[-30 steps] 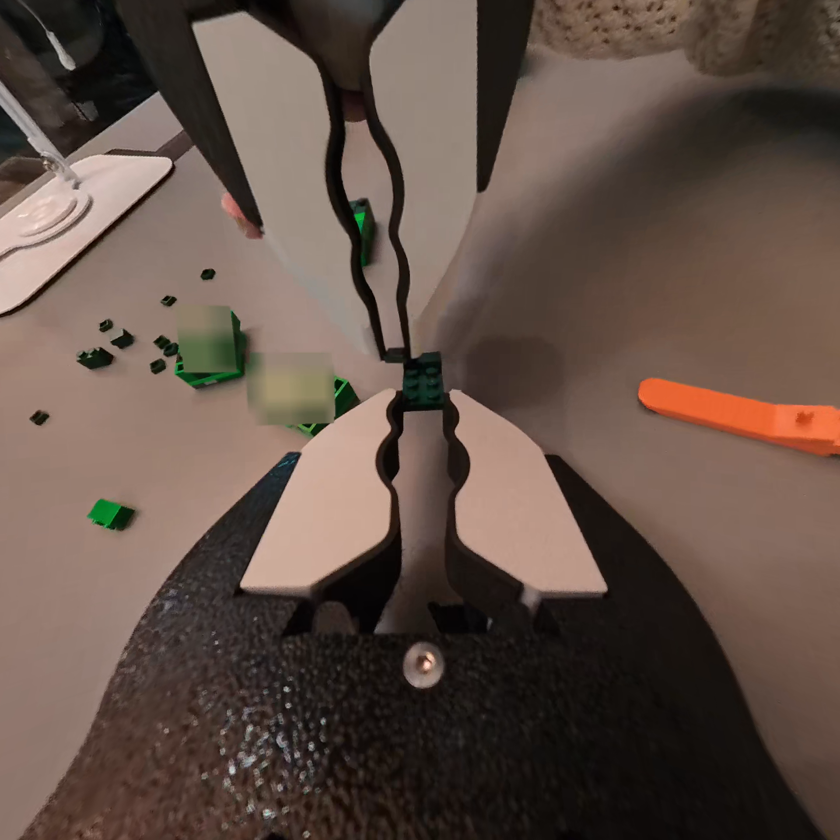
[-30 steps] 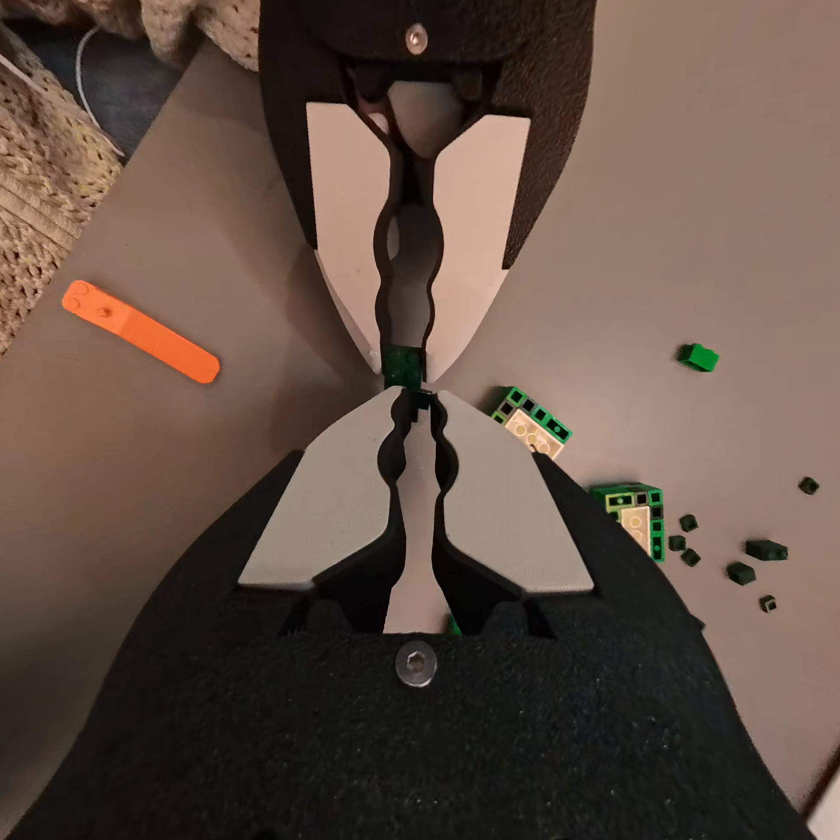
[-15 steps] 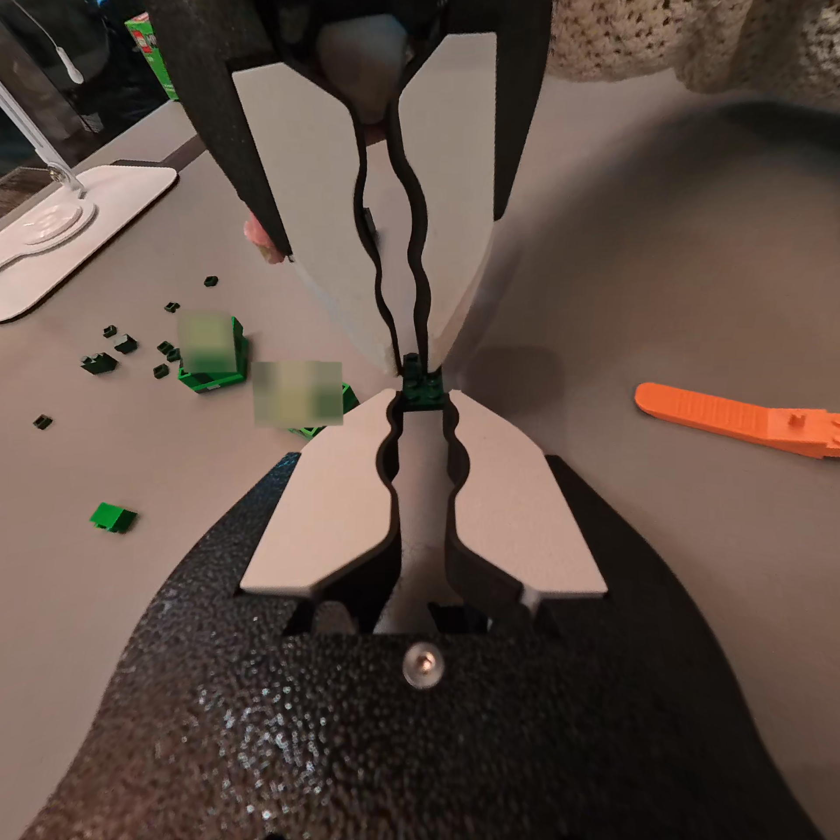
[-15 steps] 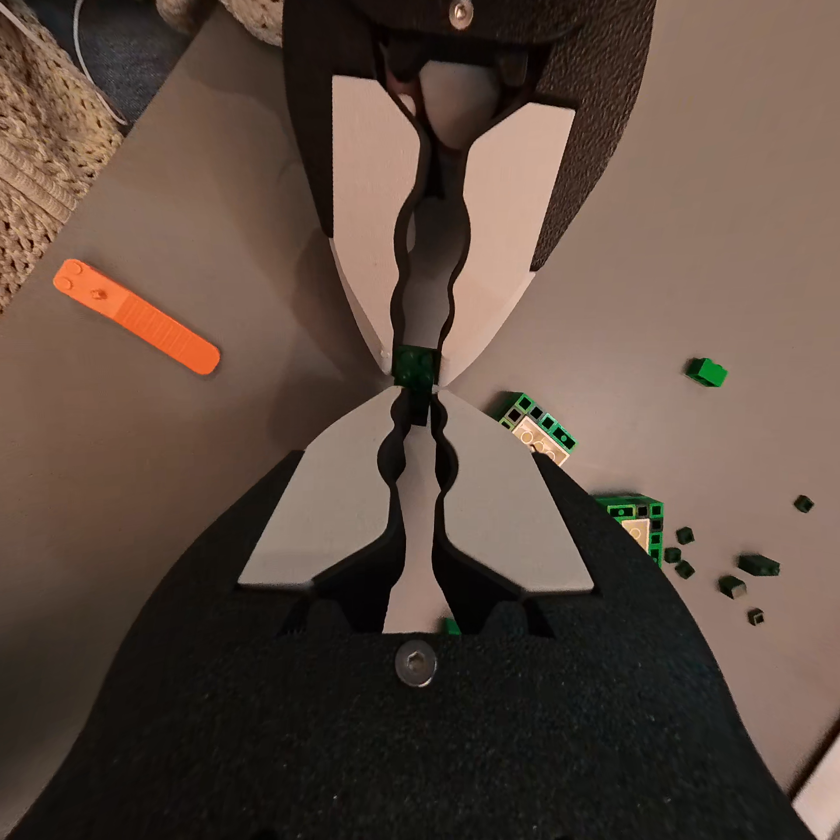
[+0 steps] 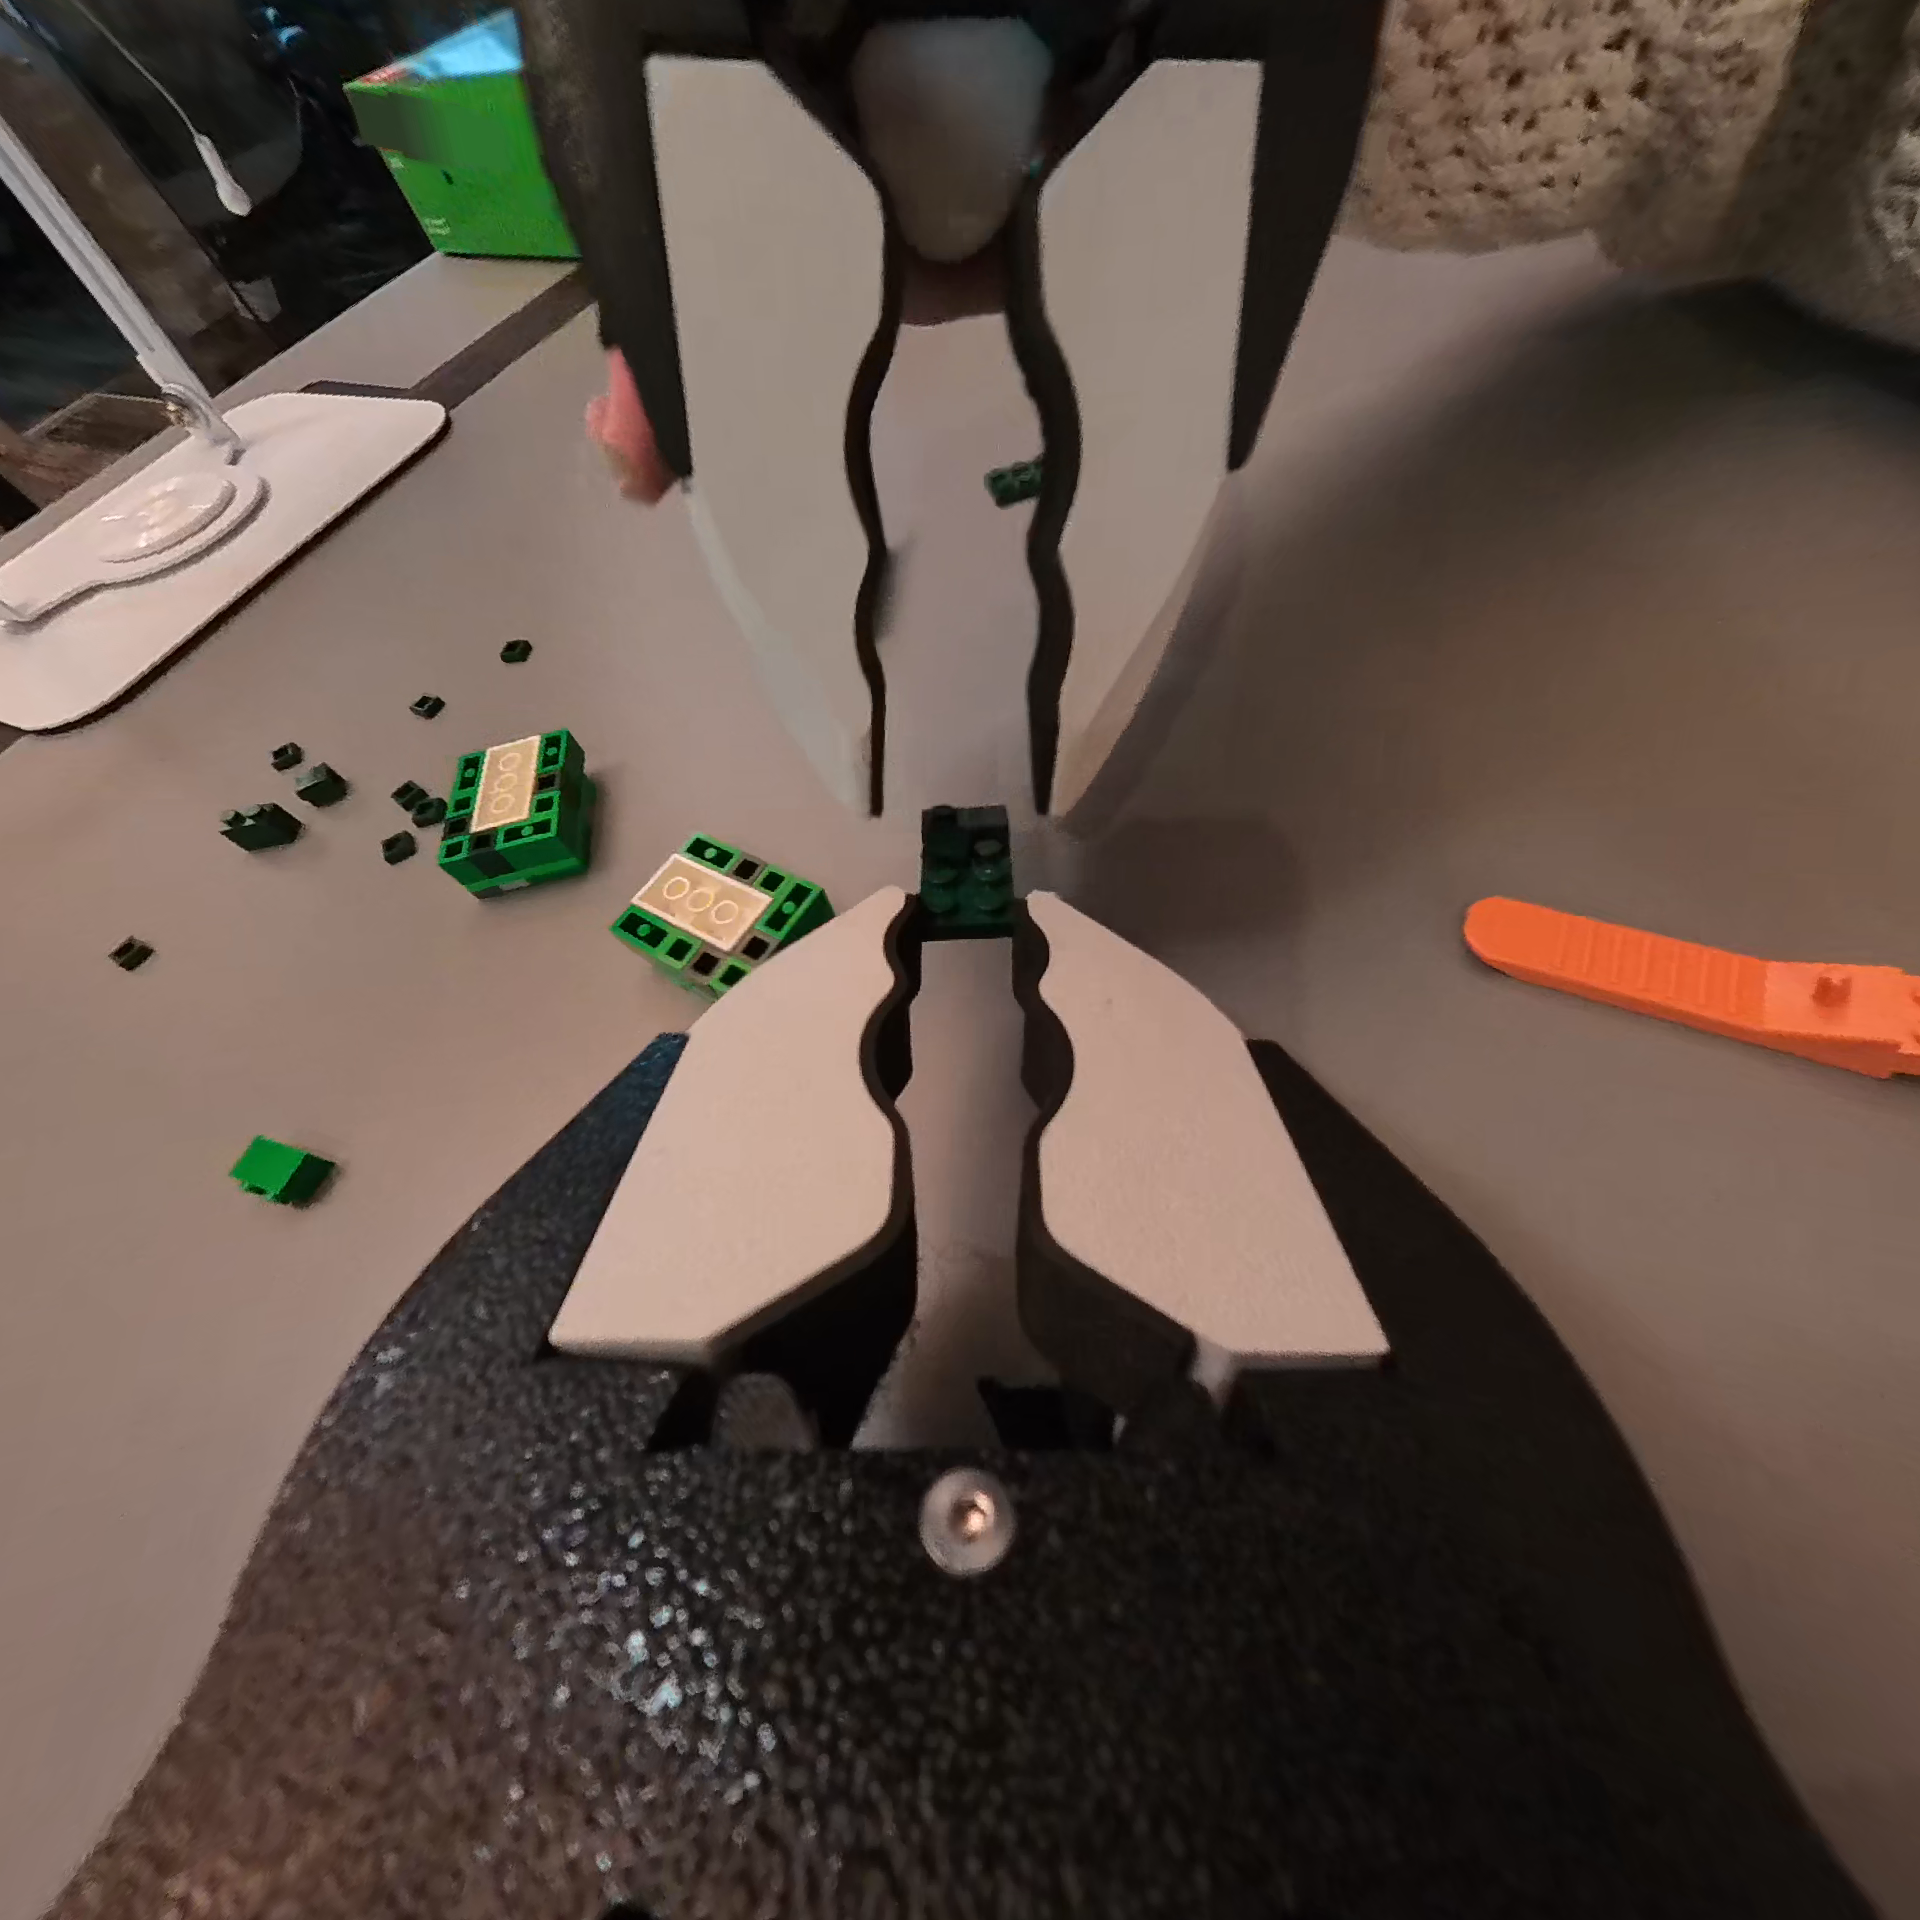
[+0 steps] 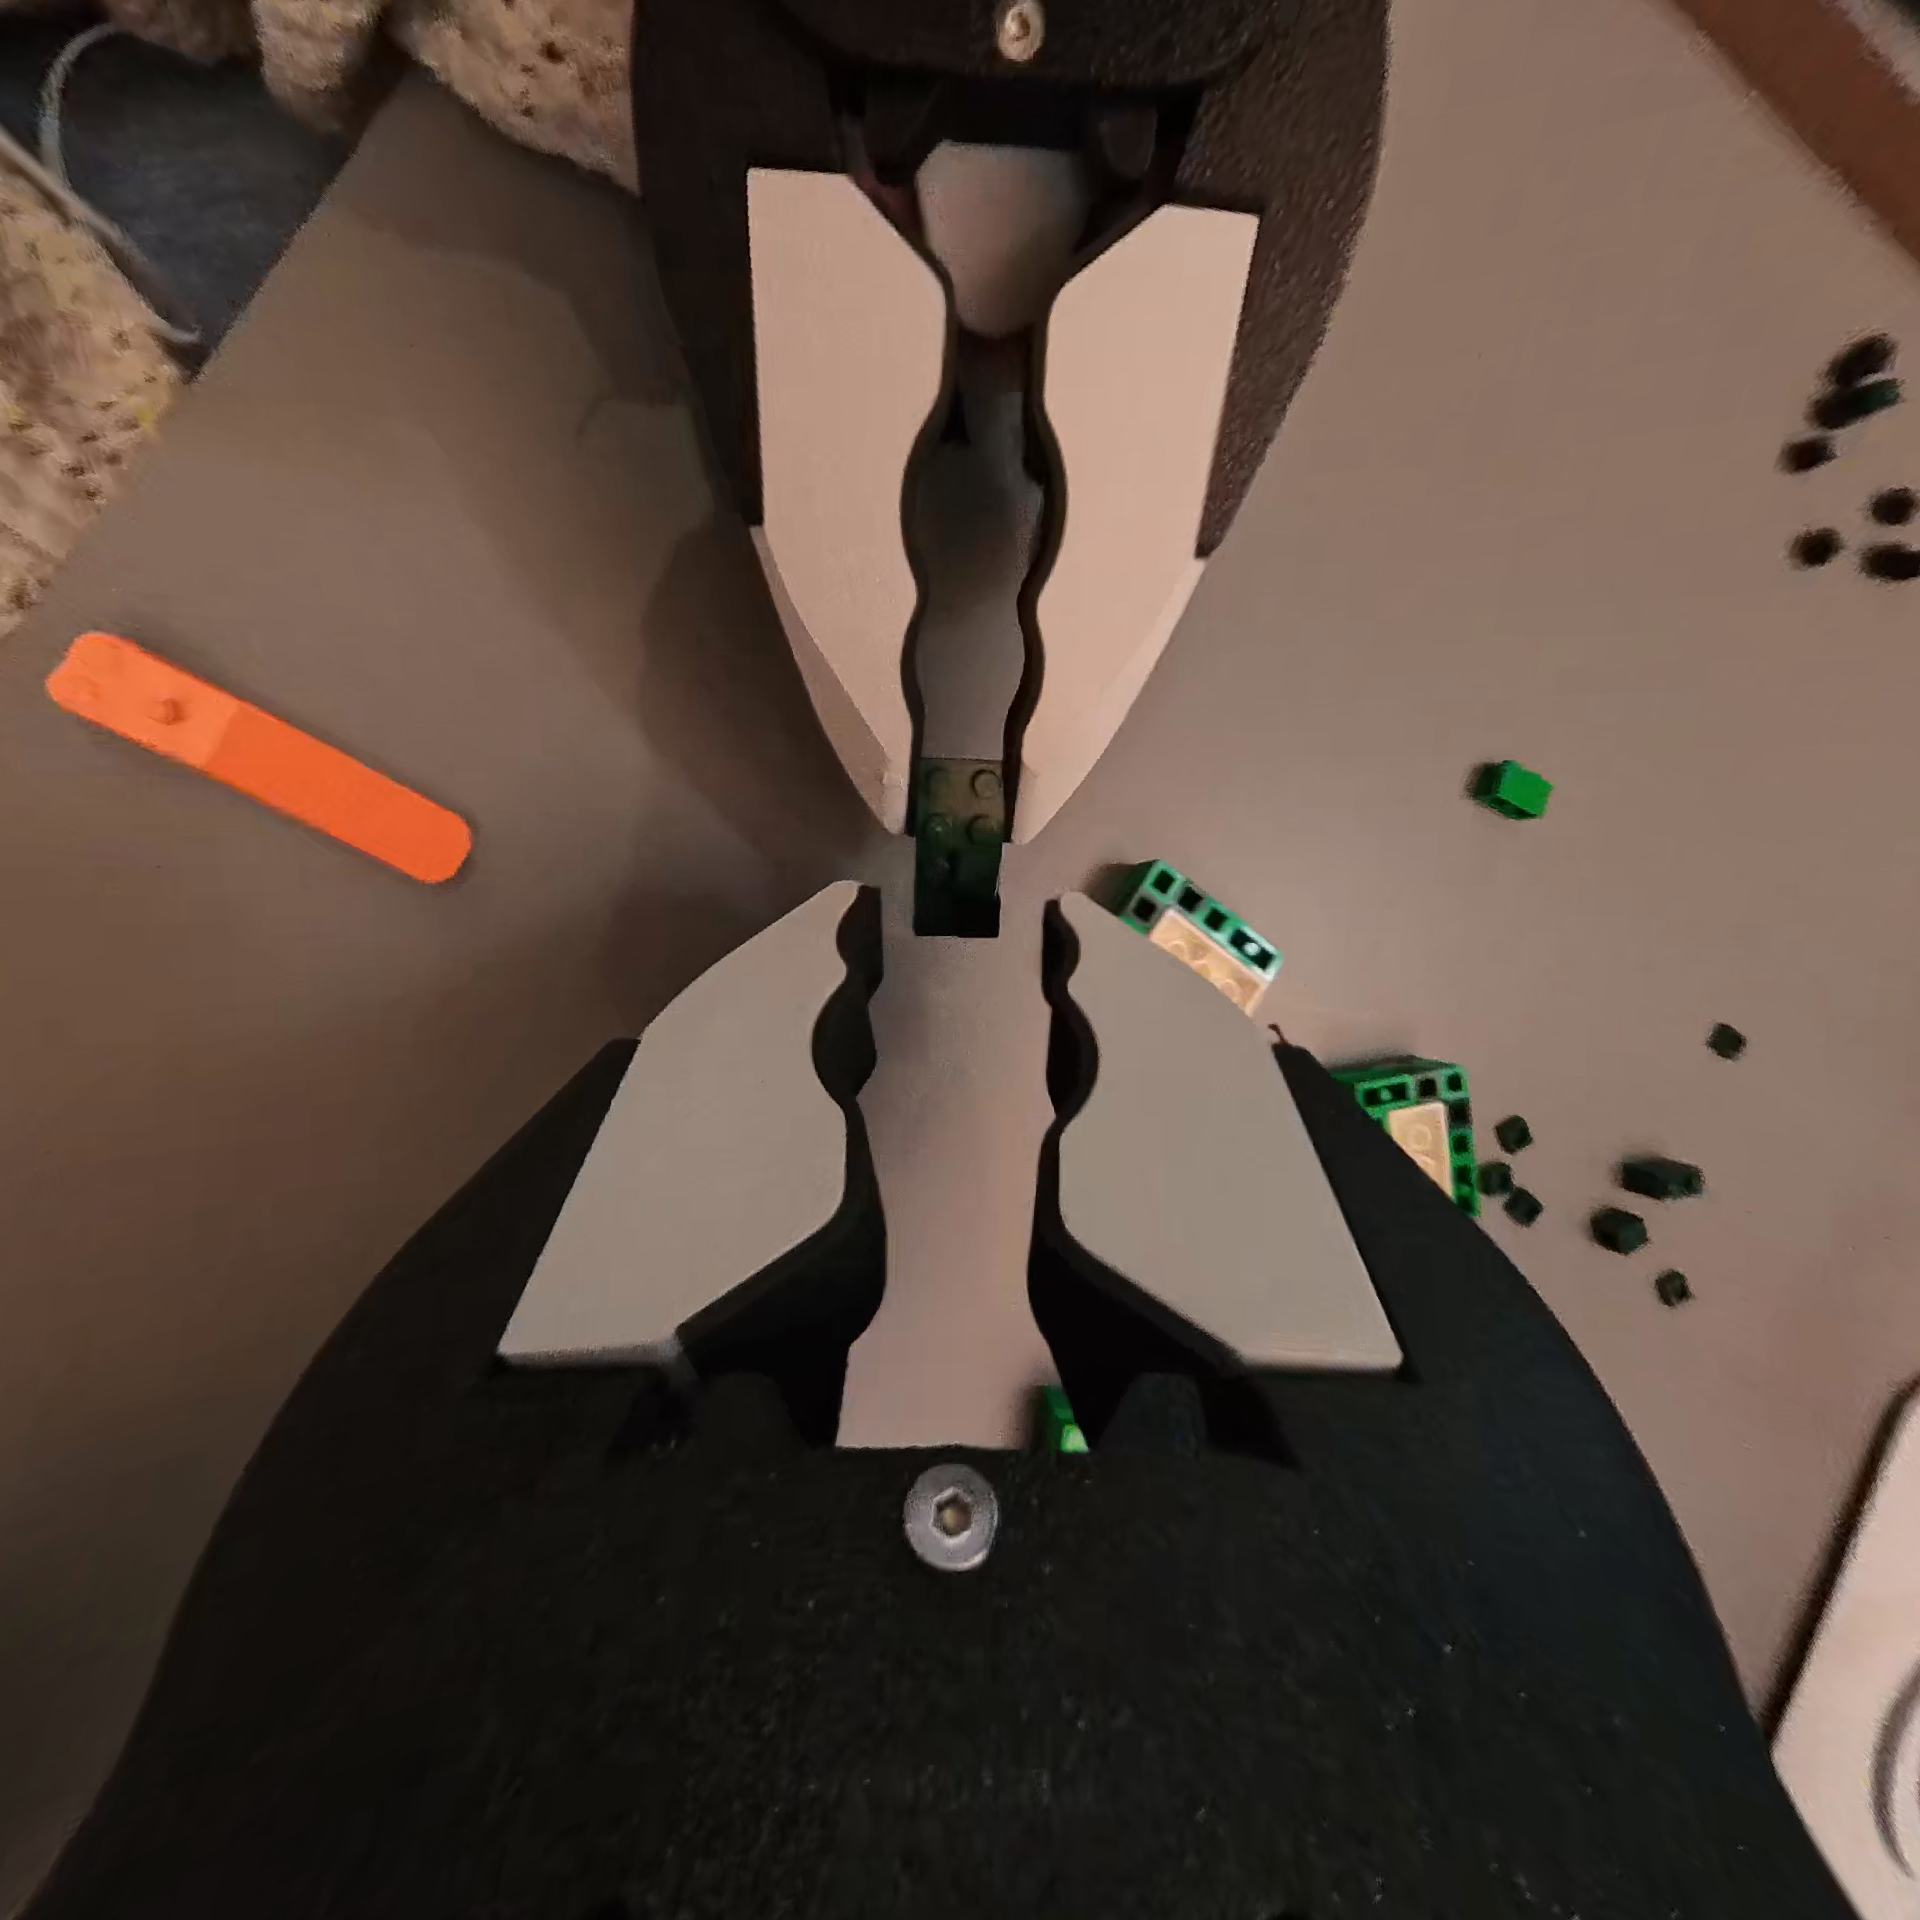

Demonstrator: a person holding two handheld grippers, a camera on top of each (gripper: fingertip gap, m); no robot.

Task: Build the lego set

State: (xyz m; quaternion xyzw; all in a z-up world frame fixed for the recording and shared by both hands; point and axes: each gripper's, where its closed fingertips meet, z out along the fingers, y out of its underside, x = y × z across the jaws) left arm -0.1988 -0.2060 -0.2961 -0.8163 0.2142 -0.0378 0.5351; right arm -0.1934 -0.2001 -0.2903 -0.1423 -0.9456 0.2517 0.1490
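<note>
My left gripper (image 5: 966,914) is clamped on a dark green lego piece (image 5: 968,873), both fingertips pressed against its sides, studs facing up toward the camera, and a smaller dark piece sits on its far end. My right gripper (image 6: 961,904) faces it tip to tip with its fingers spread apart; the dark green piece (image 6: 958,847) sticks out into the gap between them, and I see clear space on each side of it, so the right fingers are not touching it. From the left wrist view the right gripper (image 5: 961,805) comes down from above, its tips just beyond the piece. Everything hangs over a grey table (image 5: 1455,675). Off to the left gripper's left lie two partly built blocks, bright green with tan plates on top: one (image 5: 722,920) just beside my left finger, the other (image 5: 516,810) a little farther out. Around that second block is a scatter of small dark green bits (image 5: 260,826), and a single bright green brick (image 5: 281,1169) lies apart, nearer the camera. An orange brick separator (image 5: 1694,982) lies flat on the opposite side, well apart from the grippers. One more dark green piece (image 5: 1016,478) rests on the table behind the right gripper. At the far left edge stand a white lamp base (image 5: 208,520) and a green box (image 5: 457,166); a knitted cream fabric (image 5: 1558,114) fills the far right corner
</note>
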